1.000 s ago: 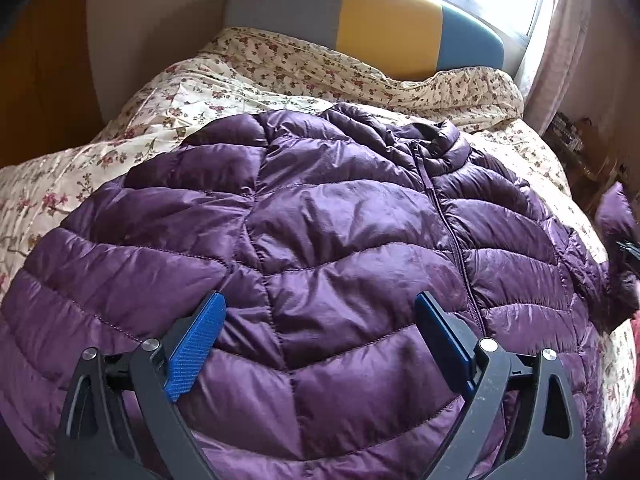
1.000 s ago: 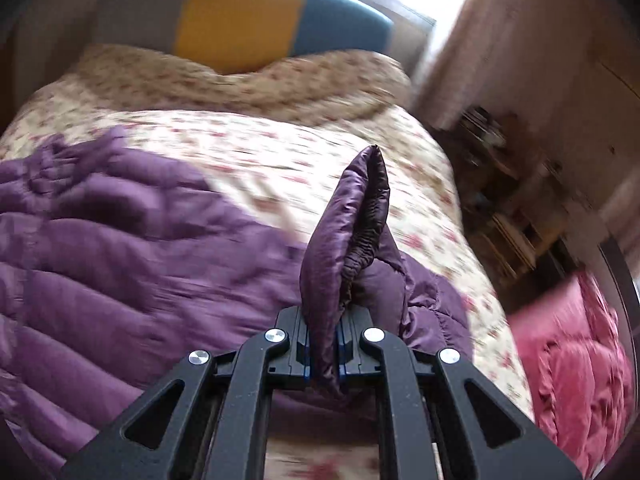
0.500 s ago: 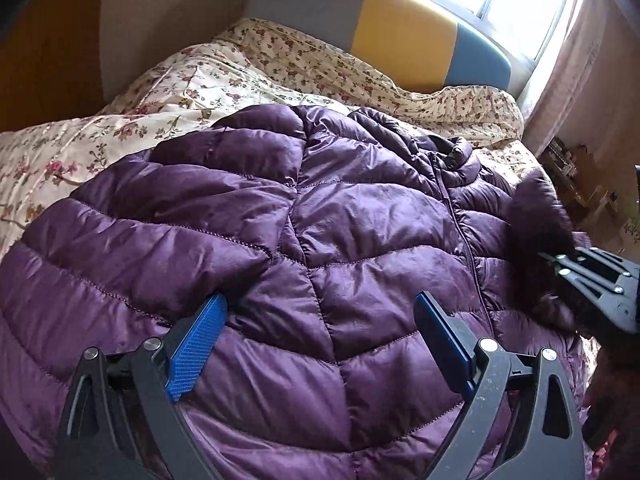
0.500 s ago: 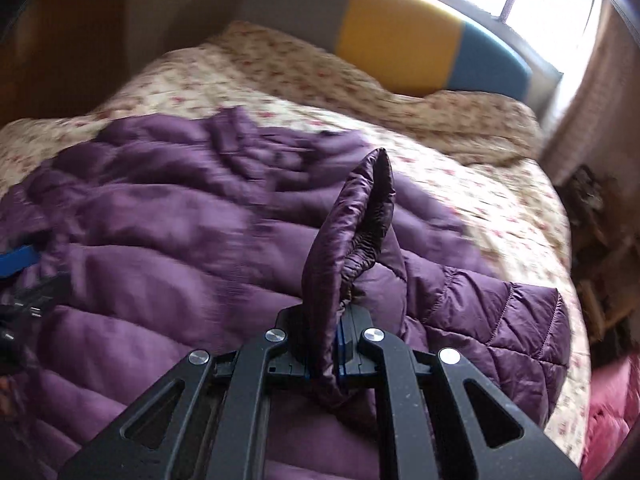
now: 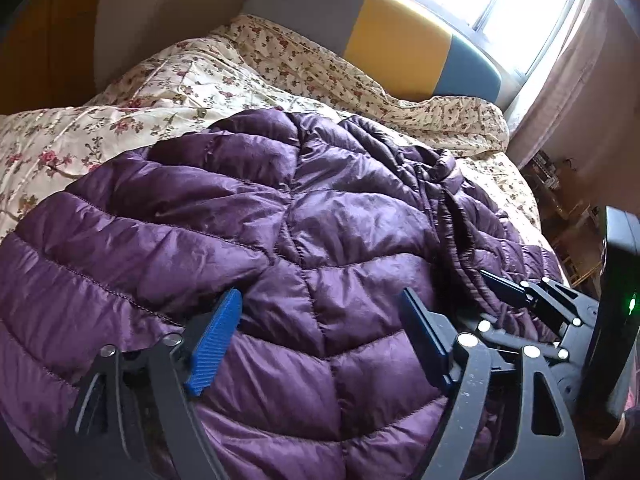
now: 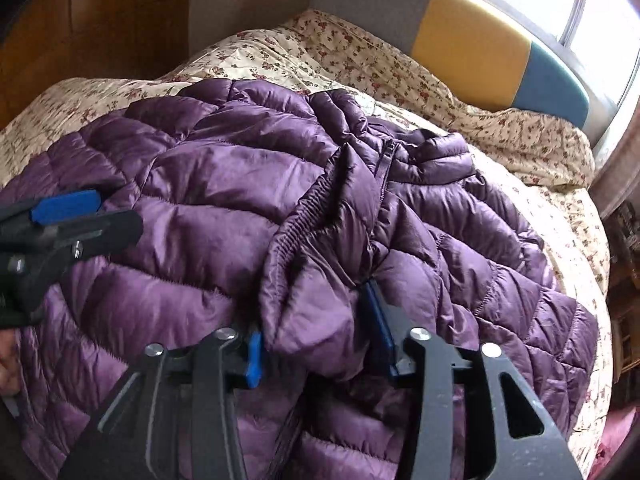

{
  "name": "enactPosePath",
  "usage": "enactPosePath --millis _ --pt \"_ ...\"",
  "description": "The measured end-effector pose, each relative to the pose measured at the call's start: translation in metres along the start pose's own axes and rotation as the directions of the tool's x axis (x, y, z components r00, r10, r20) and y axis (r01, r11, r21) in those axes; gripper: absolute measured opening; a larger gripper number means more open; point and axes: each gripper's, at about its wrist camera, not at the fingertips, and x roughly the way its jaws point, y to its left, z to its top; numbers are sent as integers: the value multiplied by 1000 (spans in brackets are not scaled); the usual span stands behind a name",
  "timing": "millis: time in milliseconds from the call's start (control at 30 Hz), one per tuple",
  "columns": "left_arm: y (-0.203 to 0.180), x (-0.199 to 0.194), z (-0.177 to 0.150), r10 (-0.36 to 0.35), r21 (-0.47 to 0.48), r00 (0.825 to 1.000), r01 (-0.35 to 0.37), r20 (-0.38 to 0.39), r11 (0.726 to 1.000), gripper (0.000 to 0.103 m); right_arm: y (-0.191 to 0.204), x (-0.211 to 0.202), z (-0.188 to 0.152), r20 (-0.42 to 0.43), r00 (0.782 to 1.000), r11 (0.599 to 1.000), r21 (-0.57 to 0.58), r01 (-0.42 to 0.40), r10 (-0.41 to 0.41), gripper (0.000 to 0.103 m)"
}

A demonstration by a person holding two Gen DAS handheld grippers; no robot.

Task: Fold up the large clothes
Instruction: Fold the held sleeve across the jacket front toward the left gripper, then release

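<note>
A purple quilted puffer jacket (image 5: 280, 240) lies spread front-up on the bed, its collar (image 6: 440, 156) toward the headboard. Its sleeve (image 6: 320, 280) is folded across the front, the elastic cuff (image 6: 304, 208) lying near the zipper. My right gripper (image 6: 316, 344) is opening; the sleeve lies loosely between its blue pads (image 6: 254, 360), no longer pinched. It also shows low on the right as the right gripper (image 5: 532, 308). My left gripper (image 5: 320, 344) hovers over the jacket's lower body, its jaws wide and closing a little, gripping nothing. At the left edge is the left gripper (image 6: 60, 216).
A floral quilt (image 5: 160, 92) covers the bed under the jacket. A grey, yellow and blue headboard (image 5: 396, 40) and a bright window stand behind. Cluttered shelves (image 5: 560, 184) line the right side. Pink fabric (image 6: 624, 436) lies at the bed's lower right.
My right gripper swung left, carrying the pinched sleeve over the jacket's front, then opened, and the sleeve now rests there. The left gripper's jaws have narrowed slightly.
</note>
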Motion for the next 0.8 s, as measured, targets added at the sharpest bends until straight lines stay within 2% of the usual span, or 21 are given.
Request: enactPosePath --millis 200,400,567,600,633,733,800 --pt "-18 -6 5 -33 9 999 33 1 999 79 -10 -31 -19 45 999 999 -12 31 -30 88" --pt "-40 -3 6 -59 18 998 59 -20 998 79 -43 -44 -43 33 997 996 56 63 -65 92" --pt "-55 14 4 -60 19 996 61 -68 998 79 -82 -46 -55 6 987 974 159 160 -163 91" --pt "-59 18 4 -65 27 995 67 -79 997 77 -90 -47 -55 1 983 967 180 180 -184 91" --pt "-65 22 4 -55 47 995 60 -89 997 66 -97 -47 -57 -2 980 960 201 196 -200 91" --pt "-77 35 4 -56 86 991 67 -122 994 48 -118 -46 -58 -20 969 935 258 243 -247 89" --pt "-84 44 2 -48 108 989 64 -141 992 24 -129 -44 -59 -32 963 917 298 264 -267 87"
